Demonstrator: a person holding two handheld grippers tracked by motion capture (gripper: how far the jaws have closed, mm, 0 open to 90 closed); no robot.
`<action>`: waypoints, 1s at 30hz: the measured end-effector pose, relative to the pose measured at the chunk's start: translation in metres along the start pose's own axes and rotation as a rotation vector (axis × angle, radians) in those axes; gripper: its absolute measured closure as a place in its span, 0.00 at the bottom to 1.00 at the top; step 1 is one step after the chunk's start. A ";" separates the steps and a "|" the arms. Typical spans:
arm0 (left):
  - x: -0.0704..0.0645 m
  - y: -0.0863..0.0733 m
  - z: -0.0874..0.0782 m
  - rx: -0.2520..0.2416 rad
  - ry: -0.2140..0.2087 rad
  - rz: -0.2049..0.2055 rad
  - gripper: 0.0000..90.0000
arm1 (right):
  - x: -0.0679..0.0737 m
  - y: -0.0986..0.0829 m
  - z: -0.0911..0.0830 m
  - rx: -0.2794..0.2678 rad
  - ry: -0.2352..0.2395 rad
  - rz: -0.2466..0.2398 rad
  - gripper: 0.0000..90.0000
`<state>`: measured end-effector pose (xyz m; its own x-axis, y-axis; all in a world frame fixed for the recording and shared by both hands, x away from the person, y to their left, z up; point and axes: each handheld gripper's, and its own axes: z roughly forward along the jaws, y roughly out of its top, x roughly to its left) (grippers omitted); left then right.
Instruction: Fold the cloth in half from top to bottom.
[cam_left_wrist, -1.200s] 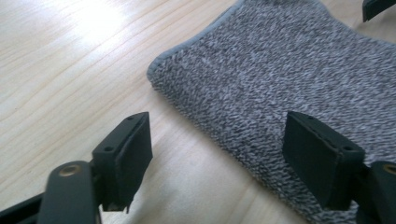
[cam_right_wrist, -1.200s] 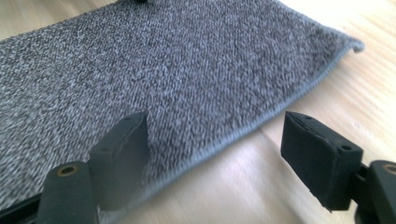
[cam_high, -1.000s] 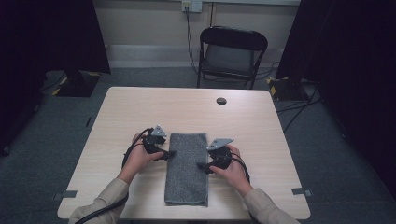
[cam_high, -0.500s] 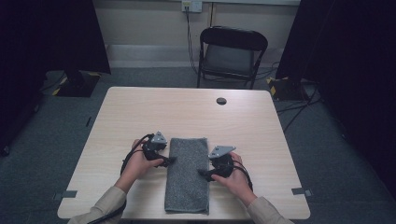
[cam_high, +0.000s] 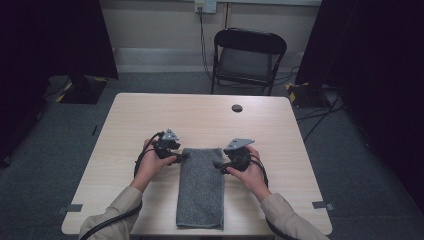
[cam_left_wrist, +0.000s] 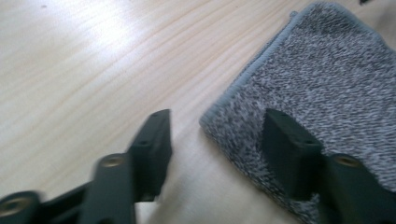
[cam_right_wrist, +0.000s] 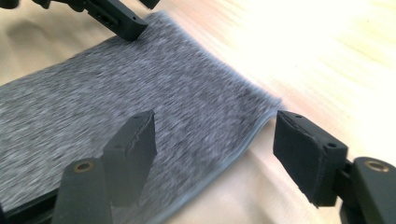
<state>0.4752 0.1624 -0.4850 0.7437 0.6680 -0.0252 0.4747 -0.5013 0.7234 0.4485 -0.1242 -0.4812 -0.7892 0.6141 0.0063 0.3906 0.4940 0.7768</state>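
A grey towel (cam_high: 201, 186) lies folded lengthwise on the wooden table (cam_high: 280, 130), reaching from the middle to the front edge. My left gripper (cam_high: 181, 156) is at the towel's far left corner, open, its jaws straddling that corner of the towel (cam_left_wrist: 322, 88) in the left gripper view. At the far right corner my right gripper (cam_high: 218, 164) is open too; in the right gripper view its jaws straddle the towel's (cam_right_wrist: 140, 93) corner edge. The left gripper's jaws (cam_right_wrist: 109, 16) show across the towel in that view.
A small dark round disc (cam_high: 237, 108) sits on the table's far side. Behind the table stands a black folding chair (cam_high: 248, 60). Dark curtains flank the room, and cables run over the grey carpet at the right.
Both hands and grippers have drawn back toward the person along the towel's sides. The towel's far end now lies nearer to the front edge.
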 end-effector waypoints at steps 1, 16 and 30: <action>0.000 0.000 0.001 0.000 -0.001 -0.002 0.53 | -0.003 0.002 0.003 -0.002 -0.005 0.004 0.37; 0.003 0.000 0.003 0.010 0.009 -0.033 0.52 | -0.021 0.005 0.031 0.046 -0.063 0.041 0.56; 0.008 0.004 0.009 0.041 0.022 -0.055 0.67 | -0.018 0.001 0.029 0.018 -0.046 0.079 0.76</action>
<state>0.4868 0.1609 -0.4882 0.7055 0.7071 -0.0485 0.5339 -0.4852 0.6925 0.4766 -0.1171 -0.4990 -0.7335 0.6787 0.0376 0.4593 0.4541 0.7635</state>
